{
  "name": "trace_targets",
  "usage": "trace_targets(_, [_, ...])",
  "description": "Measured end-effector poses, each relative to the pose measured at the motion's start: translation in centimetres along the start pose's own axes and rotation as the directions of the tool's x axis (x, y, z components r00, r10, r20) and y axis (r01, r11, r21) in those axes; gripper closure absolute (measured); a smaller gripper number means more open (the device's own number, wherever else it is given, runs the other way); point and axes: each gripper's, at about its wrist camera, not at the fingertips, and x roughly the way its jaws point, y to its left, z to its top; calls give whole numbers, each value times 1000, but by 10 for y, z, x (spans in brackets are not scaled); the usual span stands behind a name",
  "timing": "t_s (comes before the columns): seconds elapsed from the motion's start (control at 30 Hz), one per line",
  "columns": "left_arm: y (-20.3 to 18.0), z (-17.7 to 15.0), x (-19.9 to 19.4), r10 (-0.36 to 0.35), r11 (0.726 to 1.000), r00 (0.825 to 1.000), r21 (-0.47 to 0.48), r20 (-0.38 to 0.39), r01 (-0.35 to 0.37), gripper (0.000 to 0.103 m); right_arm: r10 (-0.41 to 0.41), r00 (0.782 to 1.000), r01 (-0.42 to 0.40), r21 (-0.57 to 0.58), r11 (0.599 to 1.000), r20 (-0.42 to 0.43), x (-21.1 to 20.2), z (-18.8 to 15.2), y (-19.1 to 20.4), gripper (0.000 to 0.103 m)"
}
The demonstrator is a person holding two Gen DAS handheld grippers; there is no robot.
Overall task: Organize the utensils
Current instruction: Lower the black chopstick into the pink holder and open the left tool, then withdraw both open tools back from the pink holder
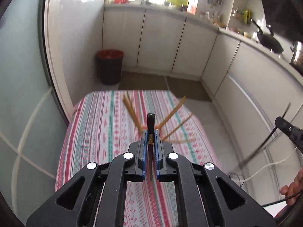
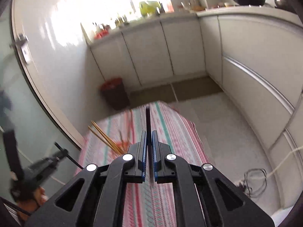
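Observation:
My left gripper (image 1: pixel 151 132) is shut on a black-handled utensil (image 1: pixel 151 121); its handle points forward and its thin metal part runs back between the blue pads. It hangs above a striped tablecloth (image 1: pixel 98 132) where several wooden chopsticks (image 1: pixel 172 113) lie fanned out and blurred. In the right wrist view my right gripper (image 2: pixel 149 133) is shut on a thin dark utensil (image 2: pixel 147 117) seen edge-on, above the same cloth (image 2: pixel 166 132), with the chopsticks (image 2: pixel 102 135) lower left. The right gripper (image 1: pixel 284 124) also shows at the right edge of the left wrist view.
A black bin with a red liner (image 1: pixel 110 66) stands on the floor beyond the table. White cabinets (image 1: pixel 161 43) line the back and right, with a wok (image 1: pixel 269 39) on the counter. Cables (image 2: pixel 253 181) lie on the floor. A person's hand (image 1: pixel 291 189) shows at right.

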Motion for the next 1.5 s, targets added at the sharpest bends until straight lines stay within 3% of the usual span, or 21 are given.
trace_targets(0.23, [-19,38,12,21,1000,997,16,79,-22,97,126,990,-128,33,991,67,3,36,18,98])
trace_targets(0.47, [-19,49,79,59,998,998,5,19,-59,95,185,980,-188,38,981,68,35,62,41,98])
trace_targets(0.5, [-15,46,89,57,998,998,-2,2,-57,89,188,980,-191,42,981,64,41,64,43,98])
trace_targets(0.53, [-11,41,98,43,999,999,-11,-4,-43,75,190,980,-193,42,980,62,45,64,44,98])
trace_targets(0.6, [0,35,101,13,999,1000,-44,3,-13,67,191,980,-193,38,980,56,57,66,51,98])
trace_targets(0.87, [42,53,67,54,986,996,-161,70,-42,58,140,989,-139,-22,990,43,94,52,84,98])
trace_targets(1.07, [61,56,61,75,978,995,-198,68,-61,54,82,996,-81,-48,996,20,136,29,97,98])
trace_targets(1.17, [65,55,65,87,977,995,-198,57,-74,50,91,996,-90,-40,995,11,160,16,97,98])
trace_targets(1.23, [66,55,65,105,975,992,-203,69,-89,44,101,995,-101,-24,995,1,175,6,94,92])
trace_targets(1.33, [69,54,58,157,969,982,-208,106,-132,37,102,995,-102,-5,995,-18,182,0,89,72])
trace_targets(1.5, [59,54,40,196,966,969,-202,148,-164,28,51,999,-50,-57,997,12,160,3,87,72])
